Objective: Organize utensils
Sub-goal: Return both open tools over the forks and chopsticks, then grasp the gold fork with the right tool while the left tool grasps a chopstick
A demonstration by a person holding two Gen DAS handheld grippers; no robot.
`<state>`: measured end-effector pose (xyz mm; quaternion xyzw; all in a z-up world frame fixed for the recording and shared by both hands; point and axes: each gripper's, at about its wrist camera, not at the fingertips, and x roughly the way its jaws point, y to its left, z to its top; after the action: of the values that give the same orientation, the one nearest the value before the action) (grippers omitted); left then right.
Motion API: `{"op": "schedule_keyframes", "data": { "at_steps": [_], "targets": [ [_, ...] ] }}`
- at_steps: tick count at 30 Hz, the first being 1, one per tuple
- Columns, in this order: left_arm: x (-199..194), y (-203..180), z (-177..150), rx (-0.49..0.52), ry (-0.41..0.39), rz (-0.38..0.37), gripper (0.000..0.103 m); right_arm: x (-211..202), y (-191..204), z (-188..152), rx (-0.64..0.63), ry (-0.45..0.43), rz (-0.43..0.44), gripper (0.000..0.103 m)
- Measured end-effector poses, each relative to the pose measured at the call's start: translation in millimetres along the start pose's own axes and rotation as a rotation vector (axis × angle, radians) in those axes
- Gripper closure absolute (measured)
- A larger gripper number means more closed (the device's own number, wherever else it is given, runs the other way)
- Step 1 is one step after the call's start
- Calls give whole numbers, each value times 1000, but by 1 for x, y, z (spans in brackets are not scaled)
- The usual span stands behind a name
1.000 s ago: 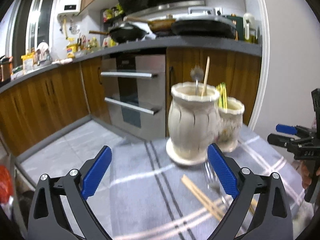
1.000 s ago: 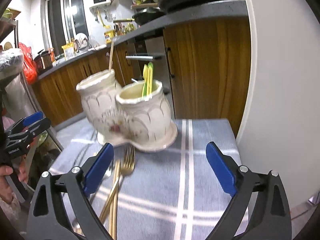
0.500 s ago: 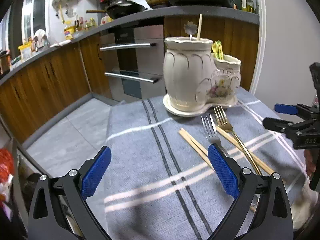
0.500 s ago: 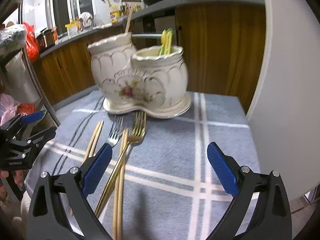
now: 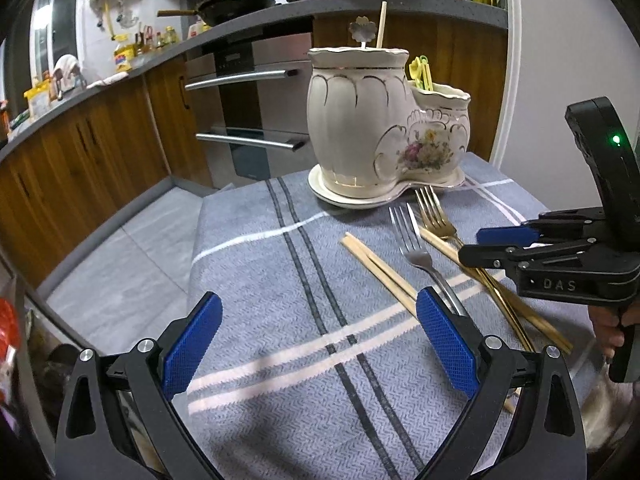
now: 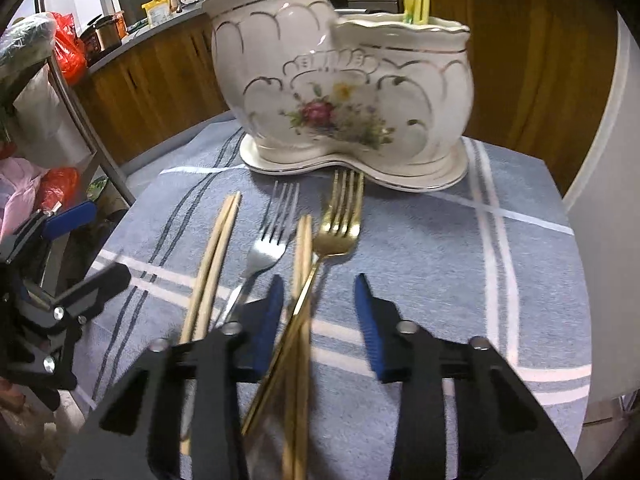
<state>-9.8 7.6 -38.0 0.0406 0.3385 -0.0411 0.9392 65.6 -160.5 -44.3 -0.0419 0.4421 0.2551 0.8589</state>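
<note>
Progress check, judged from what's lying where: early. The ceramic holder [image 6: 340, 92] sits at the far edge of the counter [image 5: 280, 320], on the grey striped cloth. Its tall compartment already has a stick and a flower-topped handle poking out; the short compartment has something yellow-green [image 6: 416, 0] in it. I can't tell what those items are beyond that.

Left to sort, all flat on the cloth just in front of the holder, tips pointing toward it:
- gold fork [image 6: 338, 224], tines almost at the holder's base
- silver fork [image 6: 268, 244], beside it
- chopstick pair [image 6: 216, 248] on the left
- second chopstick pair [image 6: 302, 264], crossing under or over the gold fork's handle, can't tell which

Right hand-held gripper [image 6: 320, 300]: jaws closing, low over the cloth. The gold fork handle and the second chopstick pair run between the pads, near the left one. Pads don't look pressed on anything yet, though motion blur makes it hard to be sure. Likely going for the gold fork; risk is pinching a chopstick along with it.

Left hand-held gripper [image 5: 316, 340]: jaws wide apart, nothing between them, hovering over bare cloth near the counter's front edge. The silver fork's handle ends close to its right pad.

Four items still out, nothing lifted yet.
</note>
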Motion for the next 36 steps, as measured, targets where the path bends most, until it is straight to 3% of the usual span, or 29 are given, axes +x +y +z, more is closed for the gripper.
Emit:
{"op": "schedule_keyframes", "data": {
  "at_steps": [4, 6, 15, 19, 28, 30, 31, 36],
  "targets": [
    [3, -1, 1, -5, 9, -13, 6, 3, -1, 2, 24, 12, 22, 85],
    [4, -2, 2, -4, 13, -18, 6, 0, -1, 1, 29, 12, 33, 92],
    [20, -16, 8, -42, 103, -42, 10, -18, -12, -5, 61, -30, 43, 97],
    [28, -25, 7, -60, 154, -56, 33, -29, -18, -10, 71, -53, 53, 97],
    [36, -43, 3, -47, 208, -35, 66, -52, -32, -20, 72, -104, 70, 97],
    [39, -45, 5, -35, 210, -38, 77, -54, -34, -21, 79, -111, 76, 98],
    [40, -46, 6, -15, 212, -39, 87, -55, -35, -22, 82, -114, 78, 98],
    [39, -42, 10, 45, 235, -69, 91, -58, -52, -26, 107, -110, 91, 98]
  ]
}}
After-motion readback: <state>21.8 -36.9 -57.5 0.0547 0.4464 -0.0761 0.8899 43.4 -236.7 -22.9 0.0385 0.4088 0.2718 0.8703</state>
